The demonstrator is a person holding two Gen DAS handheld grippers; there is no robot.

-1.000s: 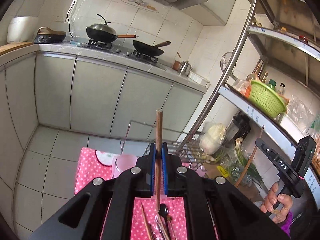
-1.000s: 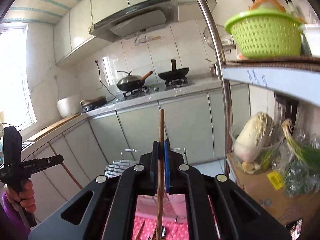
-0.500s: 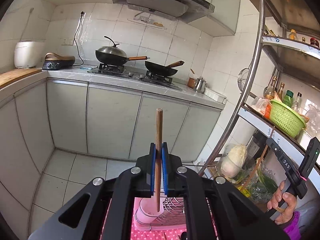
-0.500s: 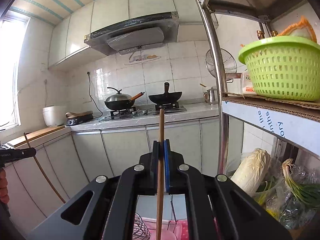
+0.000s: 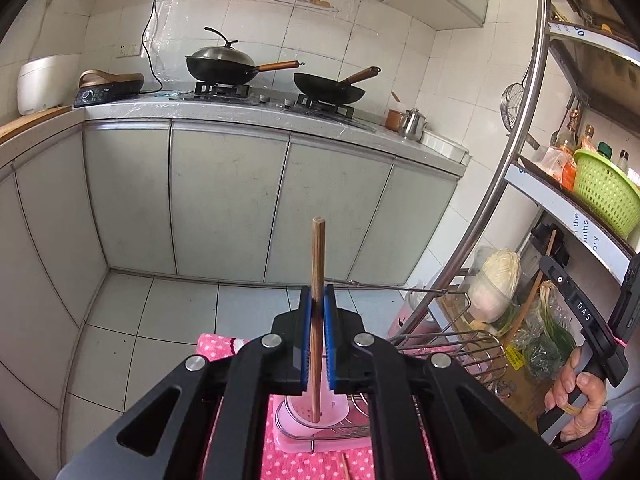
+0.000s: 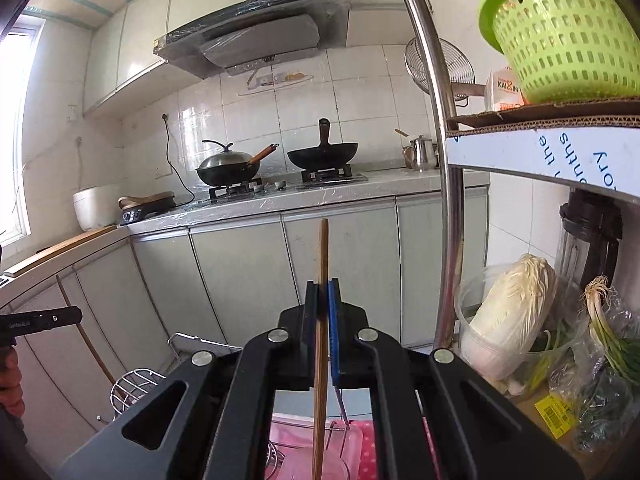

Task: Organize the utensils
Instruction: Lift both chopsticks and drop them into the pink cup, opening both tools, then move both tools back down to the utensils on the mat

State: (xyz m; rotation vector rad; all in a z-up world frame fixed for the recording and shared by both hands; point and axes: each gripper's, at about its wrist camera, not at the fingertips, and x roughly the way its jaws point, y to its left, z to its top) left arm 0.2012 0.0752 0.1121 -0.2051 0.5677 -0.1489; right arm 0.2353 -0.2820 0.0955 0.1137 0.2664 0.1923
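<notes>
My left gripper [image 5: 317, 300] is shut on a brown wooden chopstick [image 5: 317, 256] held upright; its lower end hangs over a pink utensil cup [image 5: 316, 420] in a wire dish rack [image 5: 452, 344] on a pink dotted cloth [image 5: 304, 464]. My right gripper [image 6: 323, 296] is shut on a second wooden chopstick [image 6: 322, 256], also upright, above the rack [image 6: 132, 384] and pink tray [image 6: 352, 448]. The right gripper also shows at the right edge of the left wrist view [image 5: 556, 276], with its chopstick [image 5: 532, 296]. The left gripper shows at the left edge of the right wrist view [image 6: 78, 314].
A steel shelf post [image 5: 492, 184] rises beside the rack, with a green basket [image 5: 604, 196] on a shelf. A cabbage in a clear tub [image 6: 508, 320] and bagged greens [image 6: 600, 360] sit low on the right. Cabinets and a stove counter [image 5: 280, 108] stand behind.
The left gripper has tilted down and carried its chopstick over the pink cup in the rack. The right gripper rose and stays shut on its chopstick.
</notes>
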